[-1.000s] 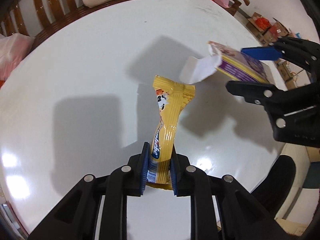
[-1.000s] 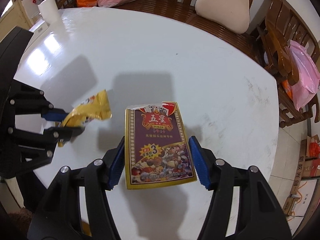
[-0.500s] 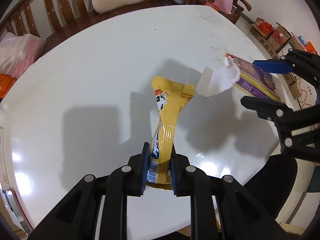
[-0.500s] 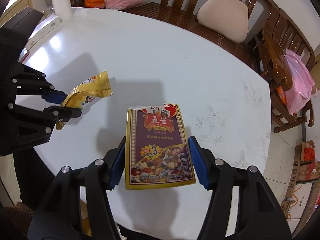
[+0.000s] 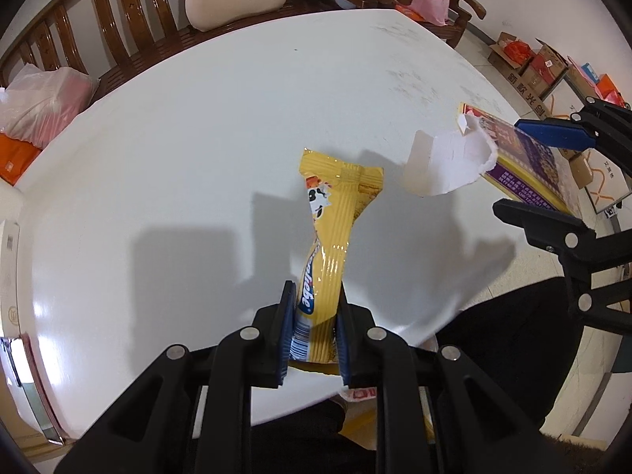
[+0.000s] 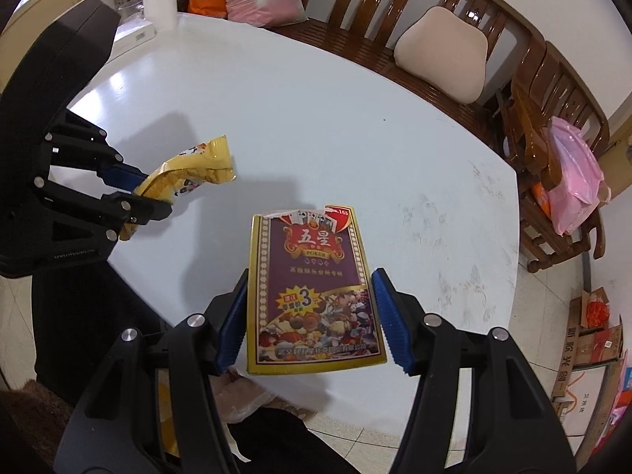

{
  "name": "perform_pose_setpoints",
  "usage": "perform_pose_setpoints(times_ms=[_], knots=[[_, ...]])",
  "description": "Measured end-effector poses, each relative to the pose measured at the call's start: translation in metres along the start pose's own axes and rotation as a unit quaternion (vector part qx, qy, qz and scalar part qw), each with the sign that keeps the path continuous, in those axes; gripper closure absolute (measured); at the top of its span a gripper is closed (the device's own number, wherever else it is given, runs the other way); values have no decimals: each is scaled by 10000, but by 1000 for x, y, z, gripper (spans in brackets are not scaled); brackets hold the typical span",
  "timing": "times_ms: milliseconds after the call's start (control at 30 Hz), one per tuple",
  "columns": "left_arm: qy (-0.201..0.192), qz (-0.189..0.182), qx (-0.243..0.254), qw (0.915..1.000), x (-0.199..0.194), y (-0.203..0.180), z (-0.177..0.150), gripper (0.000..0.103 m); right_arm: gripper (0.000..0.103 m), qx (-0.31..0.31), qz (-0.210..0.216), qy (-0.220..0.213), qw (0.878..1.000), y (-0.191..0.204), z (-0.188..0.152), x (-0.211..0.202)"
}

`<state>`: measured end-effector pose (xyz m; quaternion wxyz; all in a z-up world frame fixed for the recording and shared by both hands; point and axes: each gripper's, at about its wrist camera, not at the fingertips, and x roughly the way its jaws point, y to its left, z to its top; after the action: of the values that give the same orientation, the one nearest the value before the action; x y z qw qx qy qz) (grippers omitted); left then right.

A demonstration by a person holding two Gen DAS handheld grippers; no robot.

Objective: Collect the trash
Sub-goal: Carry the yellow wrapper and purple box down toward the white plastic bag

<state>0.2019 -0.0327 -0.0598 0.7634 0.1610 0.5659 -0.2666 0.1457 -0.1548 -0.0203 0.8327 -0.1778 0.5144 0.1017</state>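
My left gripper [image 5: 314,330] is shut on the lower end of a yellow snack wrapper [image 5: 331,233], which hangs above the white round table [image 5: 197,138]. My right gripper [image 6: 310,316] is shut on a purple and gold playing-card box [image 6: 312,288], its blue pads pressed on both long sides. The box has a torn white flap [image 5: 446,166] at its far end. In the right wrist view the left gripper [image 6: 142,193] holds the wrapper [image 6: 189,170] at the left. Both items are lifted near the table's near edge.
Wooden chairs [image 6: 395,12] with a beige cushion [image 6: 442,63] ring the far side. Pink plastic bags [image 6: 576,181] lie on a chair at the right. A paper roll [image 6: 160,4] stands at the table's far left. Cardboard boxes [image 5: 529,67] sit on the floor.
Both grippers have drawn back toward the table's near edge and risen a little, each keeping its item. More of the table and room shows now.
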Motion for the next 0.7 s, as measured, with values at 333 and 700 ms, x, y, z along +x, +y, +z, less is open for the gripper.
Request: perform_pose_setpoints(times_ms=[333,700], knots=[[-44,-103,188,9998,-4,-29,-50,84,44,-33,24,1,10000,31,-44,-17],[31,-203,357,9992,8,-63,-104,84,44,-134,84,176,9997,66,-99,-16]])
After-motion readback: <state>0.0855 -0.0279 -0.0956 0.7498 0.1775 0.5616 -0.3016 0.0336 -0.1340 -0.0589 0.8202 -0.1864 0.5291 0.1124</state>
